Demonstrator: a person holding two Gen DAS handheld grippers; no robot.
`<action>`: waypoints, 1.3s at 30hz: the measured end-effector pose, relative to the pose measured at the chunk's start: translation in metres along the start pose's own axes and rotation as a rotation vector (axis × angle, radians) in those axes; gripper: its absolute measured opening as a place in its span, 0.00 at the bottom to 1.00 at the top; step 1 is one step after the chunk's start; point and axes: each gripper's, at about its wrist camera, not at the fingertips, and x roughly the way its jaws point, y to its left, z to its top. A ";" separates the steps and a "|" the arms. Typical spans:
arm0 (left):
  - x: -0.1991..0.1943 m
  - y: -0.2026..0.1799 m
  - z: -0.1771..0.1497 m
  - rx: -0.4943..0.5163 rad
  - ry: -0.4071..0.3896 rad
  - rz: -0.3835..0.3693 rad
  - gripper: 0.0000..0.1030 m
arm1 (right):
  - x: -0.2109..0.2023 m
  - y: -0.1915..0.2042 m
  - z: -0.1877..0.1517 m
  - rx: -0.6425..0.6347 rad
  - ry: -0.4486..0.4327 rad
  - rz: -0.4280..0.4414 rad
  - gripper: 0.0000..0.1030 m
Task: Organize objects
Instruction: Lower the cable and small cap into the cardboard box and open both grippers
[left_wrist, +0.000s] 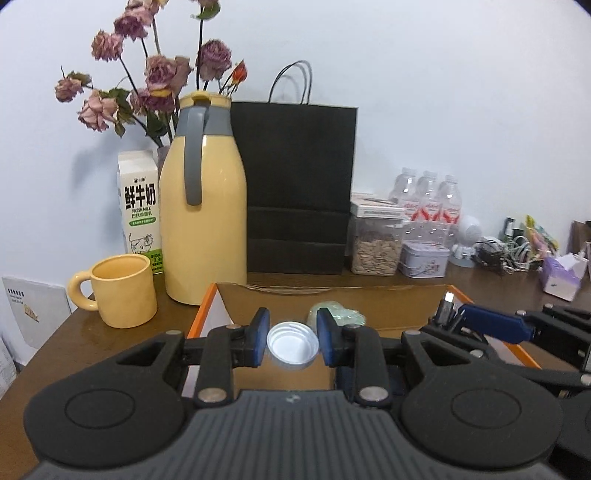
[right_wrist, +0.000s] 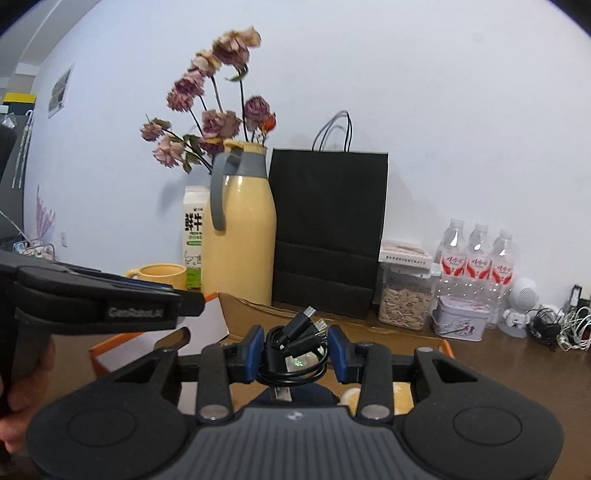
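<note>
Jaws of the left gripper (left_wrist: 291, 341) pinch a small white bottle cap (left_wrist: 292, 345), blue pads pressed to its two sides, open face of the cap turned toward the camera. Cap held just above the open cardboard box (left_wrist: 332, 295), over the box's near half. Something pale green (left_wrist: 341, 314) lies inside the box just beyond the cap; too blurred to name.

Jaws of the right gripper (right_wrist: 295, 352) pinch a coiled black USB cable (right_wrist: 295, 354), pads tight against the bundle. Several plug ends stick up out of the coil; one metal plug hangs below it. Cable also held above the box, toward the box's right side. Seen from the left wrist, the right gripper sits just right of the left one, both over the box.

Box has an orange outer rim and a brown inside, and stands on the brown bench (left_wrist: 110, 332).

Beyond the box, along the wall:
- yellow mug (left_wrist: 123, 291), left of the box
- tall yellow thermos jug (left_wrist: 205, 206) with grey handle, just behind the box's left corner
- milk carton (left_wrist: 140, 214) behind the mug, beside the jug
- dried roses (left_wrist: 147, 77) rising behind the jug
- black paper bag (left_wrist: 299, 184) straight behind the box
- clear jar of seeds (left_wrist: 375, 243), small tin (left_wrist: 424, 258), three water bottles (left_wrist: 428, 199), right of the bag
</note>
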 end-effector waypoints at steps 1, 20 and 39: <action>0.006 0.001 0.000 -0.008 0.005 0.006 0.28 | 0.008 -0.001 -0.001 0.010 0.006 -0.002 0.35; 0.017 0.005 -0.015 -0.013 -0.036 0.035 1.00 | 0.019 -0.012 -0.019 0.066 0.045 -0.045 1.00; 0.005 0.007 -0.013 -0.043 -0.057 0.042 1.00 | 0.010 -0.010 -0.017 0.048 0.018 -0.073 1.00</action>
